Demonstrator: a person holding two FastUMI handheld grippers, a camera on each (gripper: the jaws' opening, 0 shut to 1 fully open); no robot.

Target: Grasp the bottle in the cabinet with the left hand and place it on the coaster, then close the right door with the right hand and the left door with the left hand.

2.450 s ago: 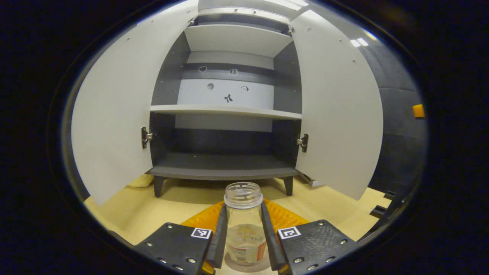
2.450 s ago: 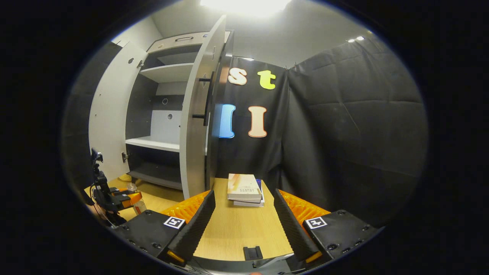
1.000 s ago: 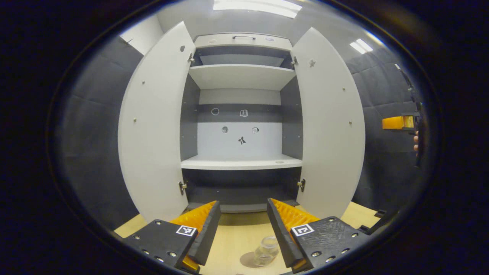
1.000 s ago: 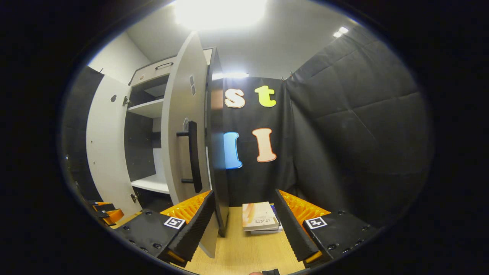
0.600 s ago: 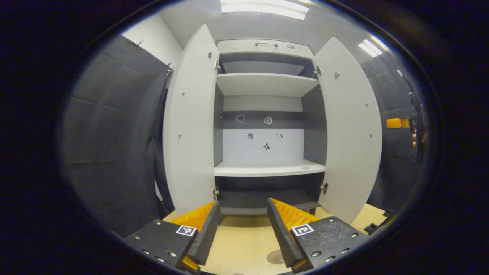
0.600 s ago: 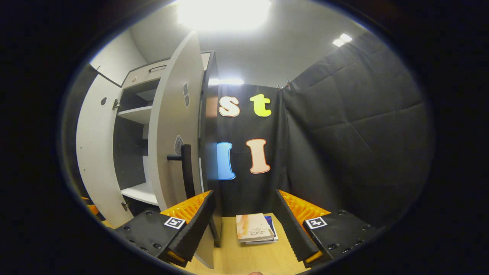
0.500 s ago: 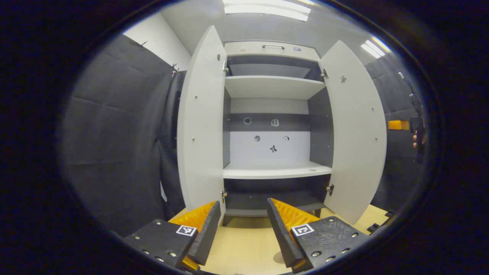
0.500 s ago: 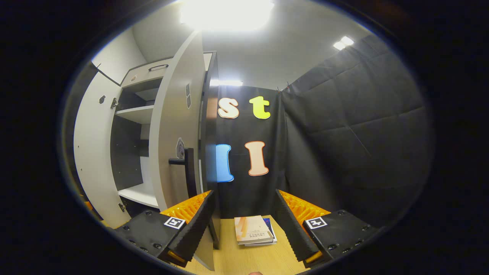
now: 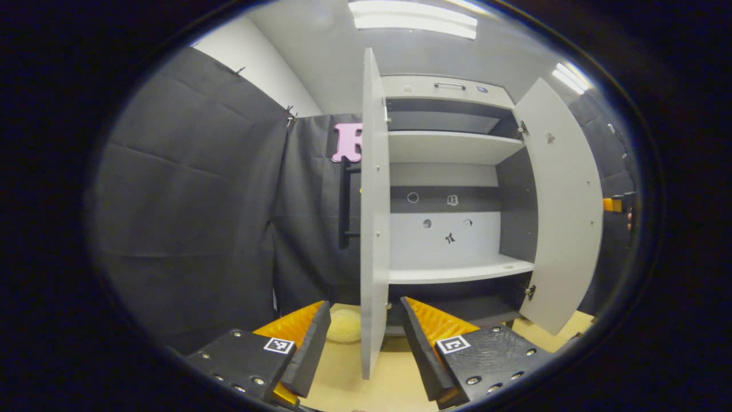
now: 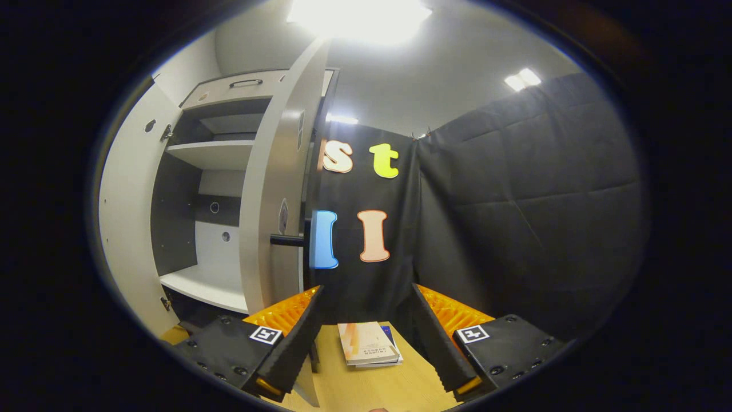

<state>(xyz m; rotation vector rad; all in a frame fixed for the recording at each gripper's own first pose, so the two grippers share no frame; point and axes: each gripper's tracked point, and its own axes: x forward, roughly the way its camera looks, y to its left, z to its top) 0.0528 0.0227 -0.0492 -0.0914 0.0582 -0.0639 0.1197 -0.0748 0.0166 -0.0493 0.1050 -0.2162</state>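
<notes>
**Clerk:** How is the cabinet (image 9: 446, 91) standing?

**Inspector:** Both doors are hanging open. In the left gripper view the left door (image 9: 374, 229) is presenting edge-on, and the right door (image 9: 563, 217) is swinging wide on the far right. The shelves inside are carrying no bottle.

**Clerk:** So the bottle is accounted for?

**Inspector:** Only in part. Judging by the bare shelves, it is out of the cabinet. Where it is standing, and whether it is sitting on the coaster, cannot be confirmed.

**Clerk:** And the left tool (image 9: 363, 355)?

**Inspector:** Its fingers are spread and gripping nothing. The left door's edge is lining up between them, but whether they are touching it cannot be told. A pale yellow lump (image 9: 345, 325) is lying on the desk (image 9: 343, 380) just left of that door.

**Clerk:** The right tool (image 10: 366, 343)?

**Inspector:** Also spread and empty. It is facing the outer side of the right door (image 10: 274, 200), with the dark handle (image 10: 289, 240) just above its left finger. A stack of books (image 10: 369, 343) is lying on the desk beyond it.

**Clerk:** What is remaining?

**Inspector:** Both closings. The right door is appearing to be the step in hand, and the left door is waiting after it.
</notes>
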